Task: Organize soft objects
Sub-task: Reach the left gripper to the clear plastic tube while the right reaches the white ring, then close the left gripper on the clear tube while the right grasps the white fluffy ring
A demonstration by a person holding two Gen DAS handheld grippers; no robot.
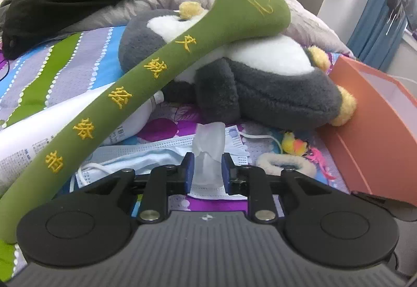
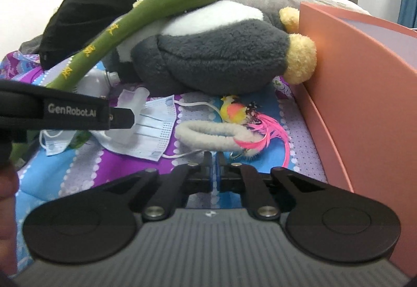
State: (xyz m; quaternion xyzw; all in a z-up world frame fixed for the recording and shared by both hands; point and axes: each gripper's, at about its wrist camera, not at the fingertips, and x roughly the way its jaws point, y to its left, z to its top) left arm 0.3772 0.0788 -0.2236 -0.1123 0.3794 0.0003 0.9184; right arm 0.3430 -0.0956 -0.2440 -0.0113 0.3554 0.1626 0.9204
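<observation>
Left wrist: left gripper [image 1: 208, 173] pinches clear wrapper [image 1: 209, 149], above mask [image 1: 156, 154] on bedsheet [image 1: 65, 65]
Plush: penguin [image 1: 260, 83] beyond, green bat [image 1: 146, 76] leaning across it
Right wrist: right gripper [image 2: 215, 173] pressed together, nothing visible between, just before fuzzy ring [image 2: 208, 134]
Box: orange box [image 2: 359, 94] at right, touching penguin's foot

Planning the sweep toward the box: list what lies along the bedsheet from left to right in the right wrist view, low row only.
Face mask → fluffy loop → small yellow toy bird → pink feathers → orange box.
</observation>
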